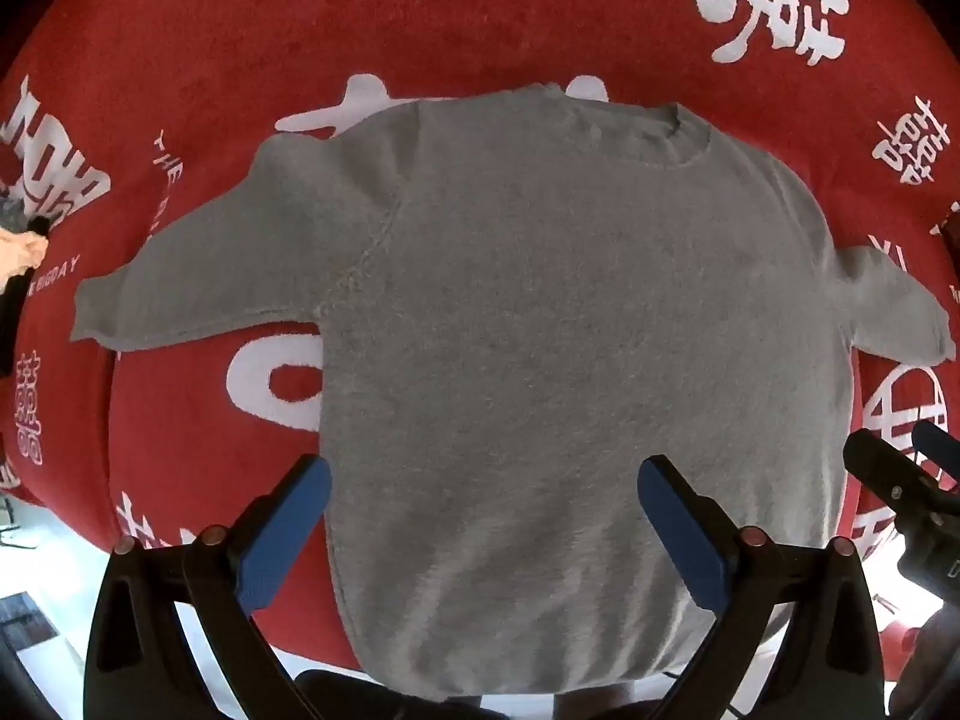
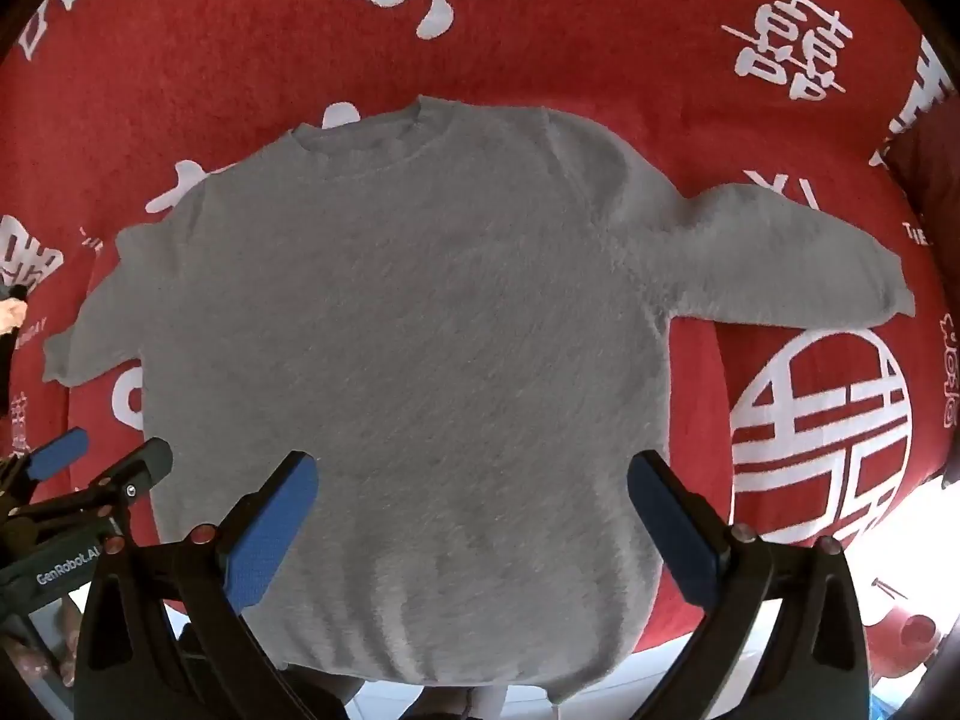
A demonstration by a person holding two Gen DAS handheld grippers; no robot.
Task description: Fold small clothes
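- Grey sweater (image 1: pixel 540 330) lies flat and unfolded on the red blanket (image 1: pixel 240 60) with white characters, neckline (image 1: pixel 672 132) away from me, hem towards me.
- My left gripper (image 1: pixel 485 525) hangs over the lower part of the sweater, pointing down, jaws spread wide, nothing between the blue pads (image 1: pixel 282 540). Whether the tips touch the fabric I can't tell.
- My right gripper (image 2: pixel 473 519) is the same: over the lower body of the sweater, jaws fully apart, holding nothing.
- Each wrist view catches the other gripper at its edge, only partly in frame: the right one at the right edge of the left view, the left one at the left edge of the right view with a "GenRobot.AI" label (image 2: pixel 66 567).
- Both sleeves are spread out sideways. The left sleeve (image 1: pixel 198 276) is fully visible in the left view; in the right view its cuff sits close to the frame edge and is distorted.
- The right sleeve (image 2: pixel 780 252) is clear in the right view.
- The hem drops past the blanket's near edge and the bottom of it is hidden behind my gripper bodies.
- Blanket print under the sweater is covered, characters only partly readable.
- Objects at the far left edge (image 1: pixel 24 252) are too cut off to identify.
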